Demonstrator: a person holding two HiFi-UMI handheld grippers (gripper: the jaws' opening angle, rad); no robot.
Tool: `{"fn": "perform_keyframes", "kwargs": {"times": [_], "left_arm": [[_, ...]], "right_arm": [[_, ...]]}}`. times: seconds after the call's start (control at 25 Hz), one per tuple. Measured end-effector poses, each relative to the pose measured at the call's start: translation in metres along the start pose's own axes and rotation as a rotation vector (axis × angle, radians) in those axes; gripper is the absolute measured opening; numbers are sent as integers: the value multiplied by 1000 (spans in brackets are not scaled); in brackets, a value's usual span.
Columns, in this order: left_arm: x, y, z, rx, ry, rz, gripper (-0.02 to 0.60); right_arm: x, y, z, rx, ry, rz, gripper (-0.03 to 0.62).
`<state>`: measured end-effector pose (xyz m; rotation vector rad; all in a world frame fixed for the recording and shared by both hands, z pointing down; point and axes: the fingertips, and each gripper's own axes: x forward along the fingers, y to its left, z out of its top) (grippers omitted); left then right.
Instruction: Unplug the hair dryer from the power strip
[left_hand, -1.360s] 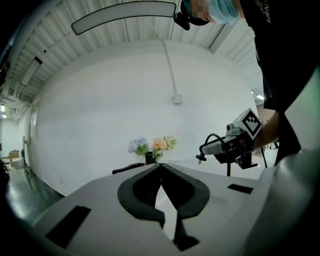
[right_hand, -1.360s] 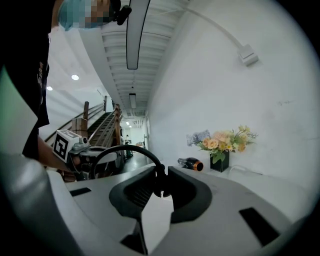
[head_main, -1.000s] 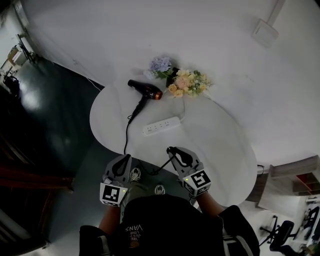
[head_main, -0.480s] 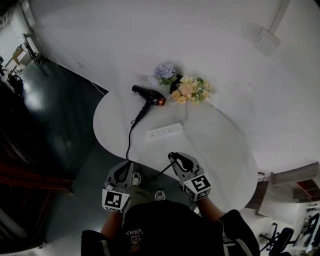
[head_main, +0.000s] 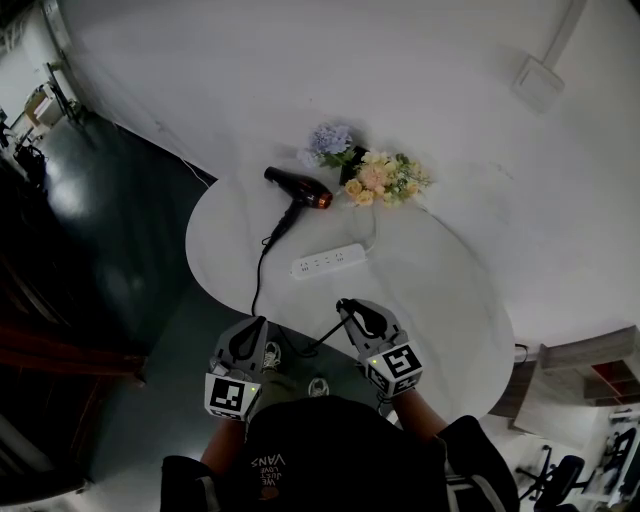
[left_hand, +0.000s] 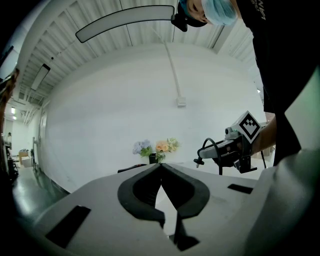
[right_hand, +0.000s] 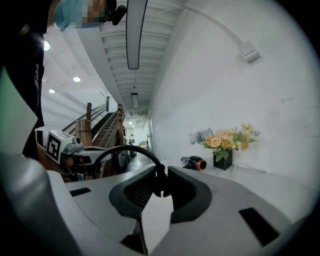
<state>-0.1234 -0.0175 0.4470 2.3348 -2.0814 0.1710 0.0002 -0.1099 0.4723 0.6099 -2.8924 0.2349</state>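
Note:
A black hair dryer (head_main: 298, 189) with an orange ring lies at the back of the round white table (head_main: 440, 300). Its black cord (head_main: 258, 275) runs off the table's near edge and loops up to my right gripper (head_main: 345, 305), which is shut on the cord's plug (right_hand: 161, 186) at its tips. The white power strip (head_main: 328, 262) lies mid-table with nothing plugged into it. My left gripper (head_main: 258, 322) hovers beside the near edge, shut and empty; in the left gripper view its jaws (left_hand: 161, 165) meet at the tip. The hair dryer (right_hand: 194, 162) also shows in the right gripper view.
A vase of peach and yellow flowers (head_main: 380, 178) and a blue bunch (head_main: 330, 140) stand at the table's back by the white wall. The strip's white cable (head_main: 372, 228) runs back toward the flowers. Dark floor lies to the left; the person's shoes (head_main: 270, 352) show below.
The head view has shifted slightly, so the table sits a little lower and to the right. Both grippers keep their places, and the right one still holds the plug.

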Motion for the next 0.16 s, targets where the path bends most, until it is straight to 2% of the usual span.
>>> {"fn": "perform_keyframes", "kwargs": {"times": [0.16], "left_arm": [[5,3,1,2,-5,-4,18]], "right_arm": [[4,-3,0,-1,1,-2,94]]}}
